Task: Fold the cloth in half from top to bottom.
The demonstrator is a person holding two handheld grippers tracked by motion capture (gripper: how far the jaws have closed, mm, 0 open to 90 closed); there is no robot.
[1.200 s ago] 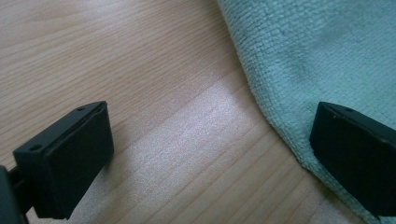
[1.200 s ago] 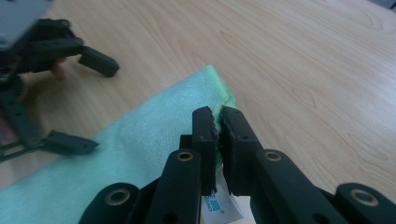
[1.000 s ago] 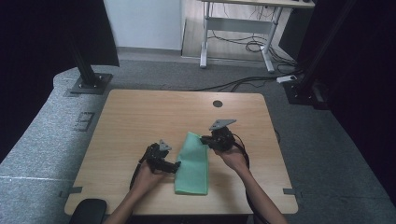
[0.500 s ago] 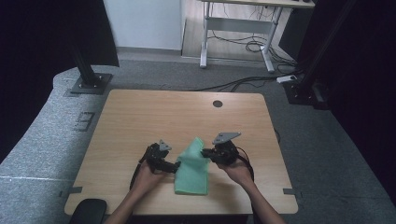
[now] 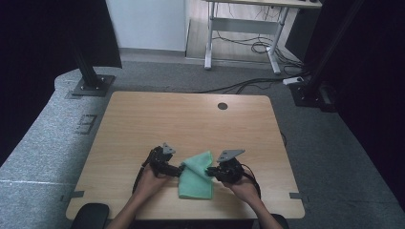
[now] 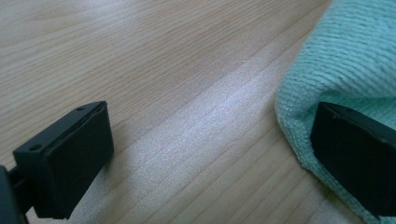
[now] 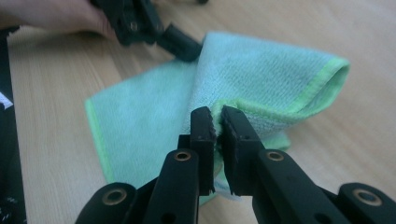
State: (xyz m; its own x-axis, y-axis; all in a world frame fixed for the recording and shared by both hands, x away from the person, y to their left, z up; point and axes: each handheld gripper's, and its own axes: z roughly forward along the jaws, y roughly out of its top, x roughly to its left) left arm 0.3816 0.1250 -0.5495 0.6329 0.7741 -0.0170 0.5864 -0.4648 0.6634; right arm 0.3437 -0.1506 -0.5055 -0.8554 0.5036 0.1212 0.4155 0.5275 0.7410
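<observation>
the green cloth (image 5: 196,175) lies near the table's (image 5: 143,119) front edge. the right gripper (image 7: 215,122) pinches a corner tight, lifting it to fold over. the left gripper (image 6: 205,140), jaws wide apart, pins the cloth's left edge, holding nothing.

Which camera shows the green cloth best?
The right gripper view: the cloth is close, with its fold and pinched edge visible. The high view shows it small on the table; the left gripper view catches one corner.
</observation>
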